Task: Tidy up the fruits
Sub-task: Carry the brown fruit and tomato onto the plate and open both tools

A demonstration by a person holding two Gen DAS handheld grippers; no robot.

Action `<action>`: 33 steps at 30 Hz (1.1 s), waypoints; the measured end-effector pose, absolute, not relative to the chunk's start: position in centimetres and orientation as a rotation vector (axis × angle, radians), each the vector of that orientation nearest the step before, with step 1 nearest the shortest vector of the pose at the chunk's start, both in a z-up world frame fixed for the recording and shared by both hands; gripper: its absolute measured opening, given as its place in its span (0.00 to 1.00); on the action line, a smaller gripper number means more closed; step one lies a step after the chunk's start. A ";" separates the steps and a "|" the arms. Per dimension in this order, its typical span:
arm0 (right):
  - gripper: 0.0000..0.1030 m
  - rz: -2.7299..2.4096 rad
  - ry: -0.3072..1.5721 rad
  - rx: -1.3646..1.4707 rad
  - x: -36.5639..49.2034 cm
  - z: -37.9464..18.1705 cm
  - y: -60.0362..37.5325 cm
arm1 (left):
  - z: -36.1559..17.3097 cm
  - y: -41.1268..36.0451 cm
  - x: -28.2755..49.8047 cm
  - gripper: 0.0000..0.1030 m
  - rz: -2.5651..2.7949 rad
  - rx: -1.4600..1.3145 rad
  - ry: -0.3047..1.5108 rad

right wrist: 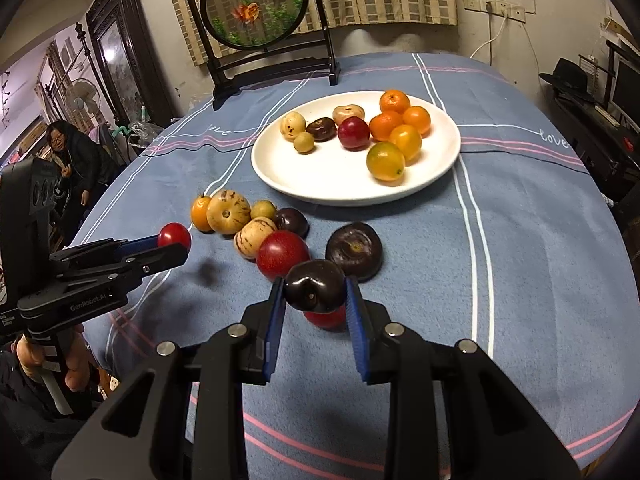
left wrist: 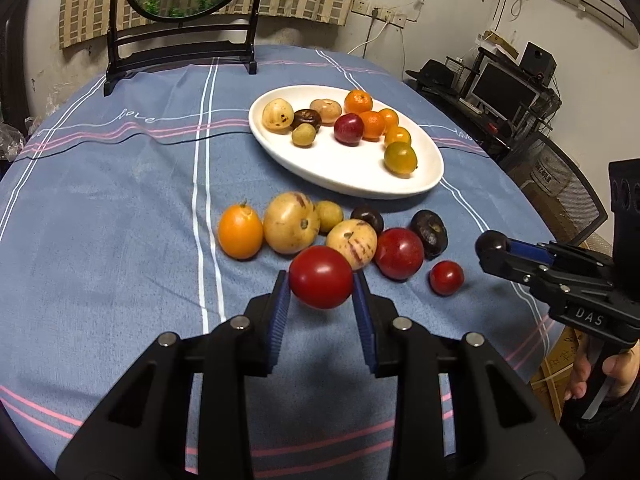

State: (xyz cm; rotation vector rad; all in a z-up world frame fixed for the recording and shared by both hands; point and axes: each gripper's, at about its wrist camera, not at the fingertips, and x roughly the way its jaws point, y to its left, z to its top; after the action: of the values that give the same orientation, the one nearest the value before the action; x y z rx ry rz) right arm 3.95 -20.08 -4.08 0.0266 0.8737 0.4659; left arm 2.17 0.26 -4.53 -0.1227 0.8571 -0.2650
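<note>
About half the fruit already sits on the white plate; roughly nine pieces still lie on the counter just in front of the plate. The left gripper is clamped on a red tomato, lifted clear in front of the plate. The right gripper is clamped on a dark plum, also short of the plate.

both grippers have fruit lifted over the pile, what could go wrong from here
1. The left gripper pinches the round red tomato only at its sides; it might slip and drop onto the loose fruit below.
2. The white plate is already crowded on its far half, so a round fruit set down carelessly might roll or knock the oranges.
3. The right gripper holds the dark fruit close above a red fruit; lowering could bump it.
</note>
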 end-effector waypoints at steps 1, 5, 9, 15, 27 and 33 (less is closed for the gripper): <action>0.29 0.468 0.871 0.025 4.3 -4.0 -19.9 | -4.4 0.3 2.5 0.31 -0.266 -0.122 0.856; 0.29 0.482 0.856 0.009 6.1 -3.3 -19.1 | -3.0 -0.2 5.1 0.31 -0.279 -0.091 0.847; 0.29 0.511 0.842 -0.039 10.0 -1.7 -17.5 | -2.2 -0.9 10.2 0.32 -0.321 -0.069 0.889; 0.29 0.484 0.890 -0.095 17.2 -2.8 -15.8 | -3.6 -1.2 19.1 0.32 -0.290 -0.065 0.973; 0.30 0.441 0.952 -0.114 22.0 -5.5 -15.3 | -4.8 -0.5 23.9 0.34 -0.273 -0.088 1.009; 0.54 0.432 0.887 -0.103 20.0 -2.1 -16.1 | -1.7 -0.2 21.9 0.65 -0.299 -0.108 0.936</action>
State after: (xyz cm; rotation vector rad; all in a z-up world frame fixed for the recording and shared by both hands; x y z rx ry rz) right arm 20.04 -16.07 -2.07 -0.1035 0.8874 0.4322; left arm 21.85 -0.18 -1.68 -0.1076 0.9362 -0.2987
